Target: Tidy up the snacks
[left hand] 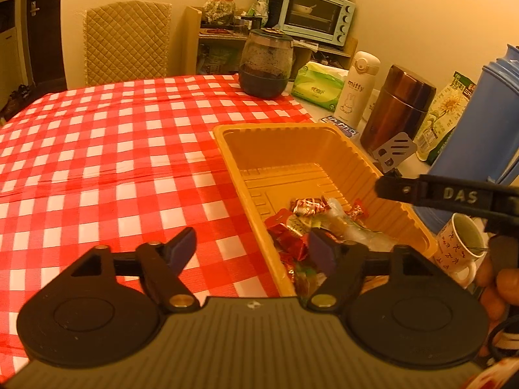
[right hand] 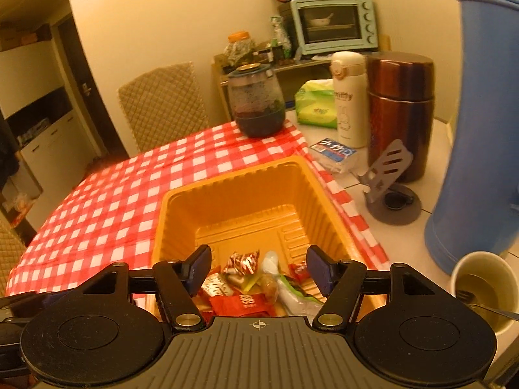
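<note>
An orange plastic tray [left hand: 269, 142] sits on the red checked tablecloth, with several wrapped snacks [left hand: 308, 214] piled at its near end. My left gripper [left hand: 253, 249] is open and empty, its jaws straddling the tray's near left wall. My right gripper [right hand: 259, 265] is open and empty, held just above the snacks [right hand: 246, 278] at the near end of the tray [right hand: 240, 188]. Part of the right gripper [left hand: 447, 194] shows at the right of the left wrist view.
A dark glass jar [left hand: 266, 61], tissue pack [left hand: 318, 84], white Miffy bottle [left hand: 356, 87], brown flask [left hand: 395, 107], phone stand [right hand: 389, 181], blue thermos [right hand: 480, 129] and a mug with a spoon [right hand: 483, 288] crowd the right side. The tablecloth [left hand: 113, 162] spreads left.
</note>
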Available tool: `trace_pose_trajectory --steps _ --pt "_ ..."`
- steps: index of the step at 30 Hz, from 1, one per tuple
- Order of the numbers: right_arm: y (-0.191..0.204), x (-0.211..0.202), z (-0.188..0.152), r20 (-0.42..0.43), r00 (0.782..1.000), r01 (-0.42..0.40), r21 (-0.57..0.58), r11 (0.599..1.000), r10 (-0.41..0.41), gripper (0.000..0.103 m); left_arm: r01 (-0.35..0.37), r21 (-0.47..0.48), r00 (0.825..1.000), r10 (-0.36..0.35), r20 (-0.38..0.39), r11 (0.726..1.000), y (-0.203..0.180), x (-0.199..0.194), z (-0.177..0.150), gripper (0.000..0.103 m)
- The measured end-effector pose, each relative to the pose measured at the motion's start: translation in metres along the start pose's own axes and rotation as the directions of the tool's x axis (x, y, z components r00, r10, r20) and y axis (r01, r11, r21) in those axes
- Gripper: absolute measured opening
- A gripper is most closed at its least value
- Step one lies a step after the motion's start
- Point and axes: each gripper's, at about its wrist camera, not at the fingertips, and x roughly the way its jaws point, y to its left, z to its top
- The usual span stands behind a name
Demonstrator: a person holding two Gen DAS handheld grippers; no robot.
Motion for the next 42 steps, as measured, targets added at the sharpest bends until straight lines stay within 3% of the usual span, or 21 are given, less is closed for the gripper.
trace_pose_trajectory --steps 5,13,20,35,42 --pt "-0.007 -0.016 -0.003 -0.004 1.000 0.028 0.031 0.999 -0.027 0.065 -0.029 0.003 1.000 0.029 0.007 1.000 0.000 -0.013 -0.005 0.091" --pt "-0.004 -0.055 -0.013 0.007 0.999 0.037 0.056 0.998 -0.037 0.065 -0.057 -0.011 0.998 0.057 0.034 0.998 0.000 -0.052 -0.009 0.103" --pt "0.017 -0.091 -0.022 0.014 1.000 0.027 0.035 0.999 -0.028 0.066 -0.066 -0.010 0.995 0.067 0.074 0.998 -0.001 -0.096 -0.015 0.103" --pt "0.067 -0.158 -0.056 0.011 1.000 -0.006 -0.071 0.997 0.007 0.083 -0.119 -0.069 0.989 0.124 0.078 0.991 0.010 -0.170 -0.043 0.103" --pt "0.082 -0.186 -0.066 0.027 0.999 0.037 -0.116 0.993 -0.034 0.087 -0.114 -0.079 0.988 0.121 0.093 0.990 0.010 -0.197 -0.053 0.103"
